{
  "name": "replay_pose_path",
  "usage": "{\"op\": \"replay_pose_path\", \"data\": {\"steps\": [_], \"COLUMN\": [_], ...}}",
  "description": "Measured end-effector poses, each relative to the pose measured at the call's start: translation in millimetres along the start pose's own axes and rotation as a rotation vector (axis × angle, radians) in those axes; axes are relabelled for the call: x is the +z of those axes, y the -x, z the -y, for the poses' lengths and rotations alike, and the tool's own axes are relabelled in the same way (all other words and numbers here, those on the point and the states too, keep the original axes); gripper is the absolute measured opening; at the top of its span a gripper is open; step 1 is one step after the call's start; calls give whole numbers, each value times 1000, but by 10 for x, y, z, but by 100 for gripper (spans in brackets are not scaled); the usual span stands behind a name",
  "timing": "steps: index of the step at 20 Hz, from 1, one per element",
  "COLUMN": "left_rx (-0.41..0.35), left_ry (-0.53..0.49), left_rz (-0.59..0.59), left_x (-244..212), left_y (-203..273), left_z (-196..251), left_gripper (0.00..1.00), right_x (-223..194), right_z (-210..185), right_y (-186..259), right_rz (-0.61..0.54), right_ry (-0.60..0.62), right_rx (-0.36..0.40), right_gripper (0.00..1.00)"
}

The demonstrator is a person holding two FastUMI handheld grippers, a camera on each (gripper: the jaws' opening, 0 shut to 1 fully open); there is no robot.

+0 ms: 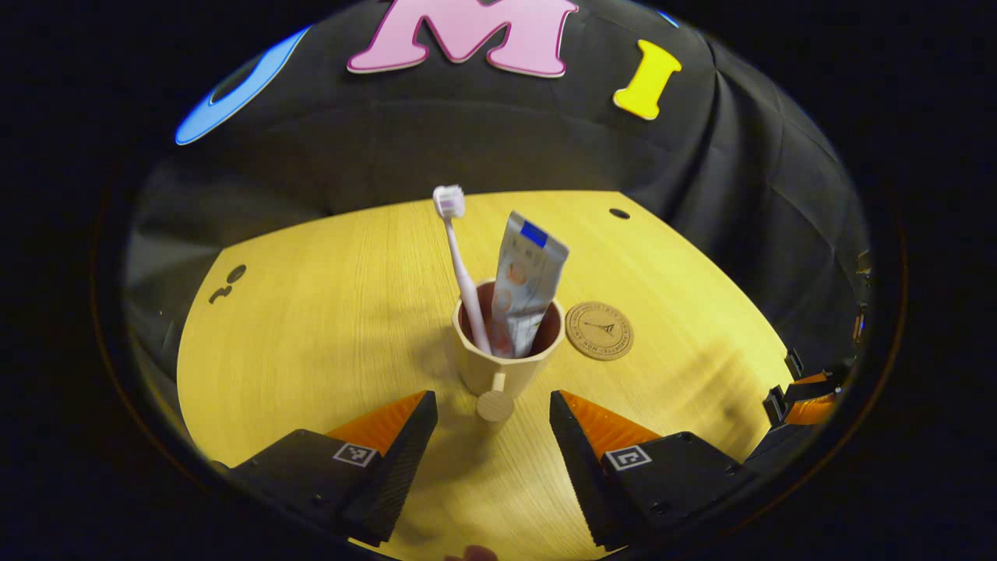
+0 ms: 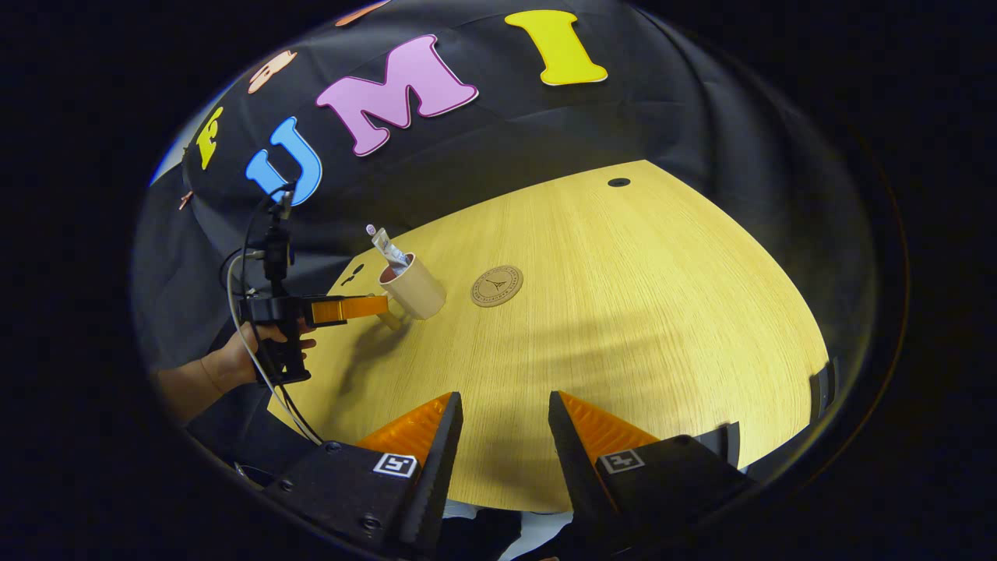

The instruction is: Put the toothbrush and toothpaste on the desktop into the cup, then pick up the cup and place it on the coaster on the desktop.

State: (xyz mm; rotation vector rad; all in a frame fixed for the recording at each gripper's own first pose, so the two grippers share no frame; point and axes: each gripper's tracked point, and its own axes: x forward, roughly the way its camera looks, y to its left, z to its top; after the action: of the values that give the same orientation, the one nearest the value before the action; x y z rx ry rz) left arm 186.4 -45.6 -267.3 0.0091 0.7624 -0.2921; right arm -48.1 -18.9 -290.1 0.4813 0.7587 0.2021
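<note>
My left gripper (image 1: 493,405) stands wide apart, its fingers flanking the round knob of the cup's handle without touching it, so it grips nothing; the cup (image 1: 506,351) sits upright on the desktop (image 1: 327,327) just ahead of the fingertips, with the toothbrush (image 1: 461,265) standing in it, bristles up, and the toothpaste (image 1: 526,284) leaning beside it, crimped end uppermost; the coaster (image 1: 599,330) lies flat on the wood just beside the cup, bare and apart from it. My right gripper (image 2: 505,409) hangs released over the near edge of the desktop, its fingers parted with only a narrow gap and nothing between them; from there I see my left hand (image 2: 257,343) holding the other tool level, reaching toward the cup's side, though I cannot tell whether it touches. The desktop is pale yellow wood with a small dark hole (image 2: 618,182) near its far corner; black cloth hangs behind.
</note>
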Motion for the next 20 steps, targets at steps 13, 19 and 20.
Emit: {"op": "replay_pose_path", "data": {"steps": [13, 19, 20], "left_rx": [5, 19, 20], "left_ry": [-85, -89, -91], "left_rz": [-227, -313, -328], "left_x": [-132, -252, -276], "left_y": [-481, -541, -538], "left_z": [40, -13, -14], "left_gripper": [62, 33, 33], "right_x": [-79, -108, -105], "right_z": [280, 317, 320], "right_y": [139, 177, 183], "right_rz": [45, 51, 54], "right_ry": [-118, -141, -145], "right_rx": [-87, -110, -112], "right_gripper": [69, 69, 69]}}
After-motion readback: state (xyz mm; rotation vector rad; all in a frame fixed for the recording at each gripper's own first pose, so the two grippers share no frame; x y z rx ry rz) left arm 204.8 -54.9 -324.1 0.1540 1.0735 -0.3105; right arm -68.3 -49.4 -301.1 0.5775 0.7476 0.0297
